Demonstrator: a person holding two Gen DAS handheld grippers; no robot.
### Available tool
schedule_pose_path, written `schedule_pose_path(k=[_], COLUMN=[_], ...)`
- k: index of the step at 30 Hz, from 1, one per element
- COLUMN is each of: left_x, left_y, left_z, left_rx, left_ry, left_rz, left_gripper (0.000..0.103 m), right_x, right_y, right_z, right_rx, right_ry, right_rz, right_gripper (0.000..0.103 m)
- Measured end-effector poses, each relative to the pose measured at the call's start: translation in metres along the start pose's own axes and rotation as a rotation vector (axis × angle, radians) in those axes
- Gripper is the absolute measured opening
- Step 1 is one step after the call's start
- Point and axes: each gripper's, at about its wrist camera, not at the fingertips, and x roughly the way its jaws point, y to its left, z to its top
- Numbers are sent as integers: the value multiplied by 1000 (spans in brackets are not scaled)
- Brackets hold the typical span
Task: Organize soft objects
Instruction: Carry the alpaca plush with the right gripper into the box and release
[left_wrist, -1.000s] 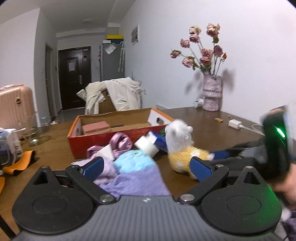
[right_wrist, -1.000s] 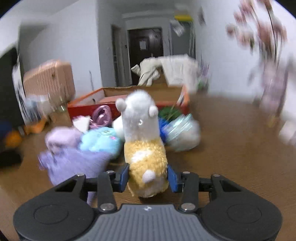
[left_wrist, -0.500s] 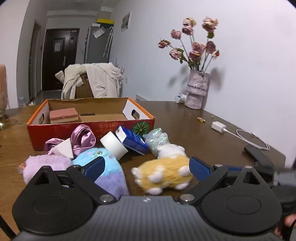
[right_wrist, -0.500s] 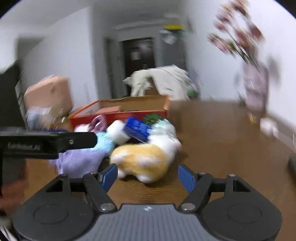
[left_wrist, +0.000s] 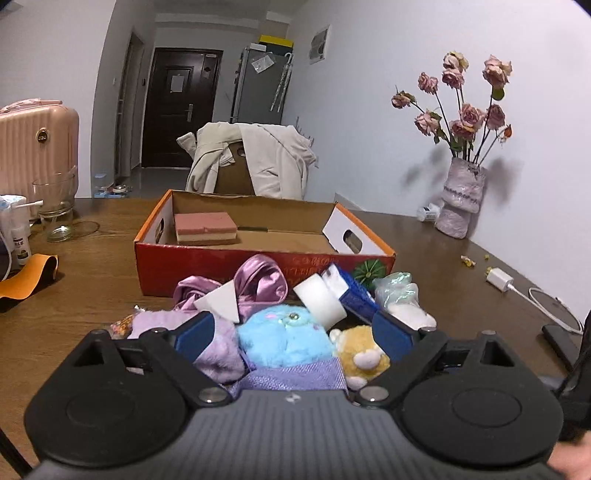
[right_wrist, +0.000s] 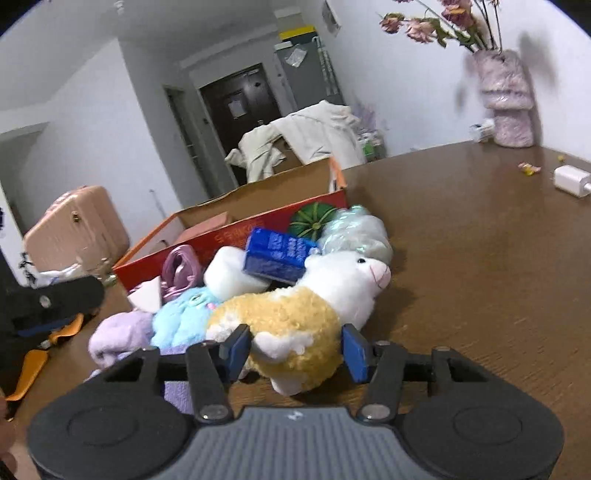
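A: Start at the left of the left wrist view. What sits there?

B: A pink suitcase (left_wrist: 35, 147) at the far left, a glass jar (left_wrist: 55, 201) below it on the brown worktop (left_wrist: 443, 258), and an orange strip (left_wrist: 27, 275) at the left edge. In the middle stands the red cardboard box (left_wrist: 258, 254), open, with a pink block (left_wrist: 205, 228) in its left half.

A: And the soft things?

B: Heaped in front of the box: a satin pink cloth (left_wrist: 258, 282), a lilac plush (left_wrist: 218, 347), a blue plush (left_wrist: 282, 338), a white foam piece (left_wrist: 319, 301) and a blue packet (left_wrist: 352, 291). The left gripper (left_wrist: 293, 334) stands wide, its jaws easing inward, with the blue plush and lilac plush between its pads; whether the pads touch either I cannot tell.

A: Further right?

B: A vase of dried roses (left_wrist: 461, 206) in the upper right, and a white charger (left_wrist: 500, 278) with its cable near the right edge.

A: Now the right wrist view.

B: The black body of the other gripper shows at the left edge. In the lower centre the right gripper (right_wrist: 295, 349) is closing narrow around the yellow-and-white alpaca plush (right_wrist: 306, 306), which lies on its side on the worktop, head toward the right. Both blue pads meet its yellow body. Behind it lie the blue packet, a green striped ball (right_wrist: 310, 219) and a pale crinkly bag (right_wrist: 360, 230), all just before the box's right end.
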Motion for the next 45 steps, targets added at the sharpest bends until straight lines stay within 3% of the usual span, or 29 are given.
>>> schedule_pose_path(k=[3,6,8,10,13,15,19,23,27,29,32,33,34,37,40,42,44,45], left_x=[1,3,8,20,22,21,22,20,1,3,18,23,28,35,45,55,57,55], left_y=[0,-12,-23,-35,-43,-46,-57,-71,-50,-44,-47,-50,-52,-54,-55,-53,-51,-50], left_z=[-6,-16,-25,-34,-41,-42,-53,-58,-43,-35,-30,-32,-33,-39,-45,-48,-49,-48], left_rx=[-9,-4,7,19,2,4,-87,-68,-54,-17,45,64,79,77,69,42,22,17], left_ry=[30,79,115,184,176,181,239,270,156,113,88,91,102,131,167,190,197,195], left_rz=[-28,-154,-232,-259,-304,-316,-416,-461,-365,-284,-201,-195,-195,-245,-263,-273,-333,-332], left_gripper=[93,86,73,40,37,36,37,41,52,58,62,62,63,74,76,74,54,51], right_x=[-19,-40,-48,-54,-58,-65,-72,-78,-88,-79,-61,-57,-54,-59,-64,-67,-67,-67], right_y=[-2,-7,-16,-24,-38,-50,-66,-71,-61,-48,-24,-19,-15,-24,-39,-41,-41,-40], right_z=[-4,-11,-11,-9,-7,-5,-5,-3,-4,-9,-16,-18,-19,-18,-14,-13,-12,-11], right_rx=[-37,-110,-114,-116,-89,-30,75,93,42,2,-76,-99,-127,-132,-103,-112,-120,-125], right_ry=[45,104,129,142,142,103,26,-32,-47,-21,7,9,17,27,53,63,66,68], right_rz=[67,156,180,204,200,164,56,-54,23,21,6,-2,-28,7,77,110,113,106], right_gripper=[46,47,49,51,56,56,56,53,57,70,67,63,48,46,44,44,42,42])
